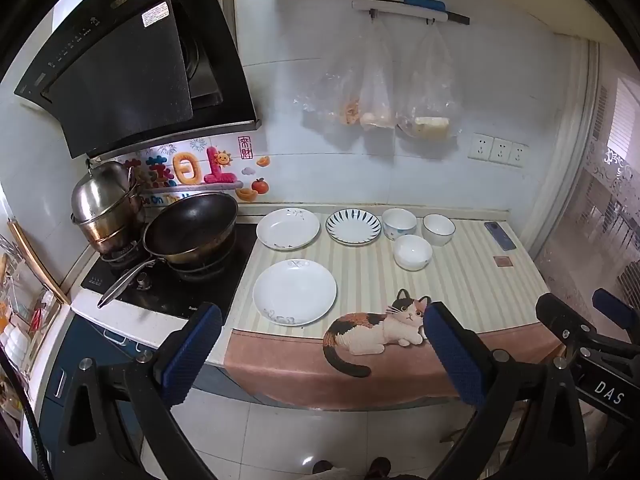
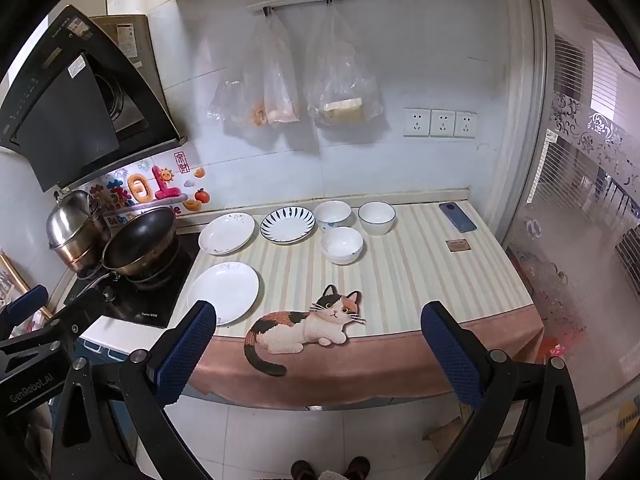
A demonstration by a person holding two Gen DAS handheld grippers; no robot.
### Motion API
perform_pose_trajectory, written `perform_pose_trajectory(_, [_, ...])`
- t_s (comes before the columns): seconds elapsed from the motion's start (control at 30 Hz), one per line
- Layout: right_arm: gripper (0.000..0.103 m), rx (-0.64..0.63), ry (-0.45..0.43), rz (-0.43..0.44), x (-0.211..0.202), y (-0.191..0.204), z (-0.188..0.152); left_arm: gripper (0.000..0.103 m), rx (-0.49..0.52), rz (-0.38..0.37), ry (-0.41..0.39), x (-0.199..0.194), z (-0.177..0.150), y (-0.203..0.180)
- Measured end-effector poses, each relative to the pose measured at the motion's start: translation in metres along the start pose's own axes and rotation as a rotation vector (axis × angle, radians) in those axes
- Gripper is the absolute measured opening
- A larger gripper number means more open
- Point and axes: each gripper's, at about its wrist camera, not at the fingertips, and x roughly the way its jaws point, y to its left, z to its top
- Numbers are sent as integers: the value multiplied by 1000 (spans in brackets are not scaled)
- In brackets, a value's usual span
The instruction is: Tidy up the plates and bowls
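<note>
Three plates lie on the striped counter mat [image 1: 460, 280]: a white plate at the front [image 1: 295, 292] [image 2: 224, 292], a white plate behind it [image 1: 288, 228] [image 2: 227, 233], and a blue-striped plate [image 1: 353, 226] [image 2: 287, 224]. Three white bowls stand to their right: one at the back left [image 1: 399, 223] [image 2: 332, 215], one at the back right [image 1: 438, 229] [image 2: 376, 217], one in front [image 1: 413, 251] [image 2: 342, 245]. My left gripper [image 1: 322, 316] is open and empty, held in front of the counter edge. My right gripper [image 2: 318, 314] is open and empty, also off the counter's front edge.
A wok [image 1: 191, 229] and a steel pot [image 1: 106, 204] sit on the stove at left. A phone [image 1: 500, 235] and a small brown square [image 1: 503, 261] lie at the mat's right end. Plastic bags [image 1: 376, 92] hang on the wall. A glass door is at right.
</note>
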Motion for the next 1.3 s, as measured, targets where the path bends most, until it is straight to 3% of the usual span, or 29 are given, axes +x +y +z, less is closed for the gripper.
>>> perform_pose_trajectory(1.3, [103,-13,-2,7,2,2,0,103,-4,2,10,-2,-4,7])
